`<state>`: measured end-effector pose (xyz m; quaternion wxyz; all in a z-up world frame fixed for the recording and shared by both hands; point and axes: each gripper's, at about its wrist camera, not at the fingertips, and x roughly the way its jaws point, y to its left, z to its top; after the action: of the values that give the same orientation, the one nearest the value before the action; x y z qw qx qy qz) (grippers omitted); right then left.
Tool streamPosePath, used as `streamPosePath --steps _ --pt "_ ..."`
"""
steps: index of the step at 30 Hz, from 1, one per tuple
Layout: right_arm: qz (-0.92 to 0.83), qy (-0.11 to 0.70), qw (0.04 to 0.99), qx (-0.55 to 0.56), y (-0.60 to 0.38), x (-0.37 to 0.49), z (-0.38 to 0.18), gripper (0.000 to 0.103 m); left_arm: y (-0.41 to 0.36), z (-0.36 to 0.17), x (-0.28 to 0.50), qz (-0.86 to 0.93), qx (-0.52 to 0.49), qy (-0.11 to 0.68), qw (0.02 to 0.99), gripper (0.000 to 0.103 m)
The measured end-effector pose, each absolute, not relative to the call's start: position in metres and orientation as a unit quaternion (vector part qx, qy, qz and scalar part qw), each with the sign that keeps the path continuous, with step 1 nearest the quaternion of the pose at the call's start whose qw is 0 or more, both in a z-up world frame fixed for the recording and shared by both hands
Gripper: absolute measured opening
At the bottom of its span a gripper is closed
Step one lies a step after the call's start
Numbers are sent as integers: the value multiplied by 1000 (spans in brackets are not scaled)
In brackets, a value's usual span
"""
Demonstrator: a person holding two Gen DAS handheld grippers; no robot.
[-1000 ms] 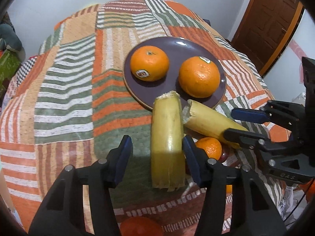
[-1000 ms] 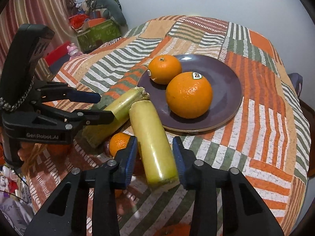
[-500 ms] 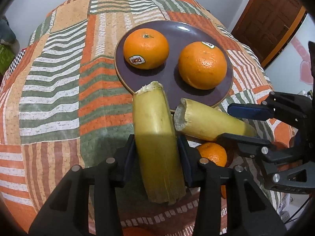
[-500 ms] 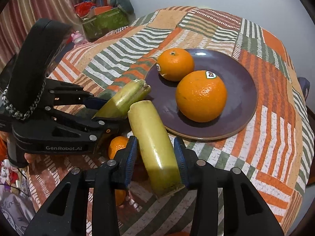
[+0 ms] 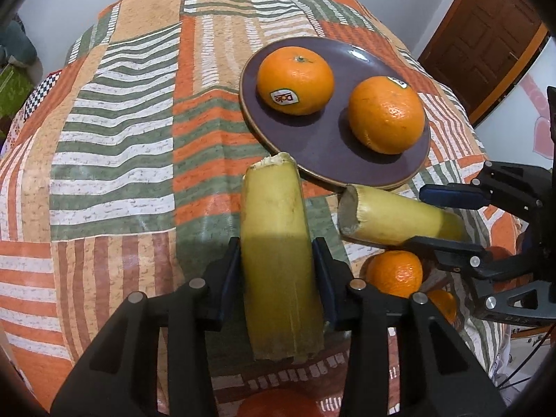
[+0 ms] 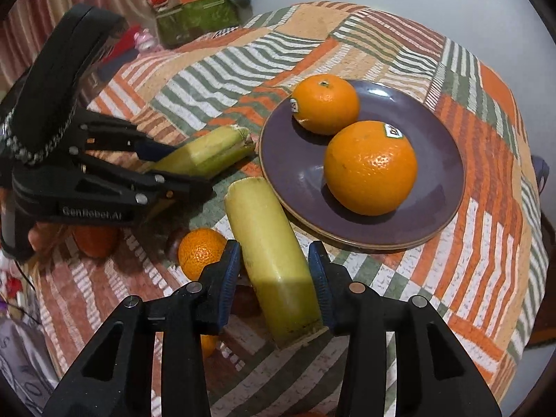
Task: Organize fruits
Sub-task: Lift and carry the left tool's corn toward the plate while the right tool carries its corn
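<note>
While each gripper holds its own yellow-green stalk piece, both loads sit close together just short of the purple plate (image 5: 333, 170), and that closeness is the chief hazard. The left gripper (image 5: 278, 267) is clamped on the left stalk piece (image 5: 274, 229), its frayed far end lying over the plate's near rim. The right gripper (image 6: 274, 271) is clamped on the right stalk piece (image 6: 267, 239), whose far end points at the same rim. Judged from this, a converging move could knock the two pieces or the gripper bodies together. The plate already carries a stickered orange (image 5: 295, 80) and a larger orange (image 5: 385, 114); a piece pushed in low may roll either one off. Each piece is gripped near its rear end, so it may pivot in the pads. A small orange (image 6: 199, 252) lies on the patchwork tablecloth (image 5: 114, 132) just beside the right gripper and could be nudged.
</note>
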<state>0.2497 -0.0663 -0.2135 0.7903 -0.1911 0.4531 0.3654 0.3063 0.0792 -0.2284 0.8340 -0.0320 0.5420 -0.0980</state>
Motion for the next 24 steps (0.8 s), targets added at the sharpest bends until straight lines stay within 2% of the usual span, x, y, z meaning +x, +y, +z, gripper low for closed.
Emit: streamPosePath --steps 4,24 --pt "366 452 787 -207 -70 247 -214 37 80 -229 302 -97 -25 539 836 40" --pt "313 475 809 -144 -151 230 -210 37 79 -228 297 -84 -23 549 831 40"
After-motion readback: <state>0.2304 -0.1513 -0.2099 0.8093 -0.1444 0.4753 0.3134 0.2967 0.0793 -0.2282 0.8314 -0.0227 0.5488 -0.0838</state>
